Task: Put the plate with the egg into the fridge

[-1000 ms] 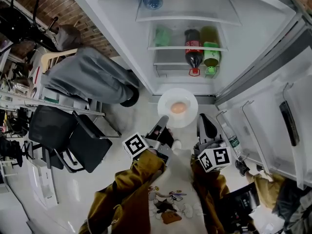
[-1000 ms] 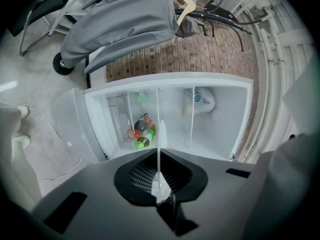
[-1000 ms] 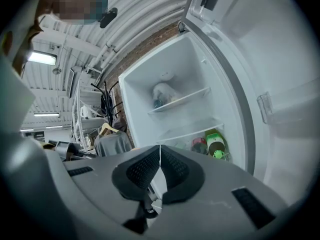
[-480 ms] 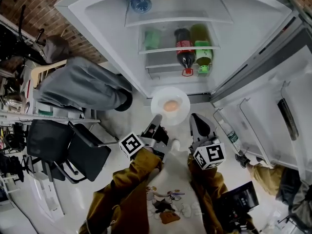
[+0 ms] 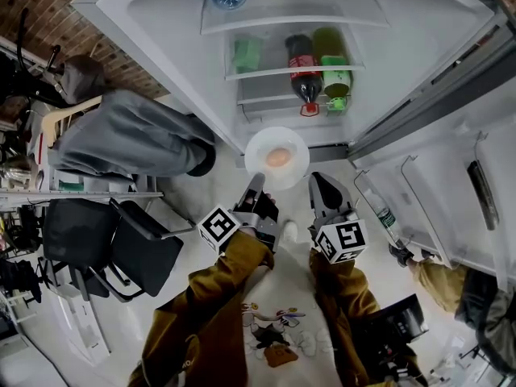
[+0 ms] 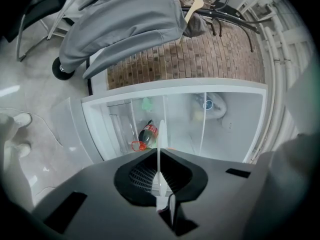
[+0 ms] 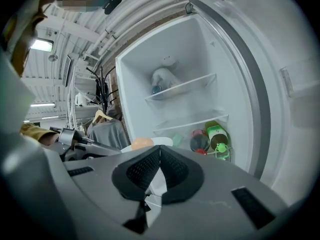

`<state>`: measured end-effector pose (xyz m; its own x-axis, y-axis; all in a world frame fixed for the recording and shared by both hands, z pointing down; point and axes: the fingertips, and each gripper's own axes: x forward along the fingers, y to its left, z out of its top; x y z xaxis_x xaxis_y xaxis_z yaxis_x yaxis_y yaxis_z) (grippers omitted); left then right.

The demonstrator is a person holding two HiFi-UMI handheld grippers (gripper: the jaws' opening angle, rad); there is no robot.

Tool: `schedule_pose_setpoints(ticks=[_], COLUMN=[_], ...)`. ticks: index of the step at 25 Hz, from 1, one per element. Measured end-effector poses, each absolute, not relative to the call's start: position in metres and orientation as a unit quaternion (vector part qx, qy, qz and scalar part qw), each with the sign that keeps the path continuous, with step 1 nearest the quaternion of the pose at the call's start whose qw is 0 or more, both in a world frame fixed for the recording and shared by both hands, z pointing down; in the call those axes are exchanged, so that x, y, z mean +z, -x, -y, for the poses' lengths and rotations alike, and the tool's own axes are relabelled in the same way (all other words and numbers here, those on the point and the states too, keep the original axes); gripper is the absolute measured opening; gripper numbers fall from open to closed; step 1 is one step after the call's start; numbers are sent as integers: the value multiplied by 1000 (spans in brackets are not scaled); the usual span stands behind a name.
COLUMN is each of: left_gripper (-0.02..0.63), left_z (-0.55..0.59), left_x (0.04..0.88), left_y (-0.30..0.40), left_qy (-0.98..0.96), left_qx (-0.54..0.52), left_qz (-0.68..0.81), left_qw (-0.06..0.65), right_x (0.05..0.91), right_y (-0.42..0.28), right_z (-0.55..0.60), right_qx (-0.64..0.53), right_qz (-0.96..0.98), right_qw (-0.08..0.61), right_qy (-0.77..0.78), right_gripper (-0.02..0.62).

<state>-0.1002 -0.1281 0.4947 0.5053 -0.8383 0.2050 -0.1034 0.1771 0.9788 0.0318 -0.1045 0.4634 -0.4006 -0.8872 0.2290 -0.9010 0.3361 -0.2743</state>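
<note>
the left tongs (image 5: 255,182) are clamped on the near-left rim of the plate (image 5: 260,145); the rim shows edge-on between their pads in the left gripper view. the plate hangs level in the air, the egg (image 5: 277,158) at its middle, just before the lower front edge of the open fridge (image 5: 161,51). the right tongs (image 5: 316,181) are together and seem to pinch the near-right rim, though that view is crowded. the fridge lies straight ahead of both tongs, neither hand nearer. a cola bottle (image 5: 303,71) and a green bottle (image 5: 334,69) fill the right side of one shelf.
</note>
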Motion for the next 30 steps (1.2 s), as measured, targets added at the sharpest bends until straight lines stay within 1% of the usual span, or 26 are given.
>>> schedule_pose_setpoints(ticks=[15, 24, 30], left_gripper=[18, 18, 18], left_z=[152, 169, 179], left_x=[527, 542, 552], left_y=[108, 111, 110], left_qy=[-551, -547, -548], left_qx=[-277, -293, -290], left_qz=[449, 476, 488], left_qw=[647, 623, 614], right_x=[480, 492, 507], right_y=[-21, -17, -14], right_z=[136, 147, 154], right_qx=[178, 192, 176], right_qz=[816, 819, 825], right_qw=[29, 29, 56], right_qy=[-550, -540, -533], right_gripper=[6, 6, 6])
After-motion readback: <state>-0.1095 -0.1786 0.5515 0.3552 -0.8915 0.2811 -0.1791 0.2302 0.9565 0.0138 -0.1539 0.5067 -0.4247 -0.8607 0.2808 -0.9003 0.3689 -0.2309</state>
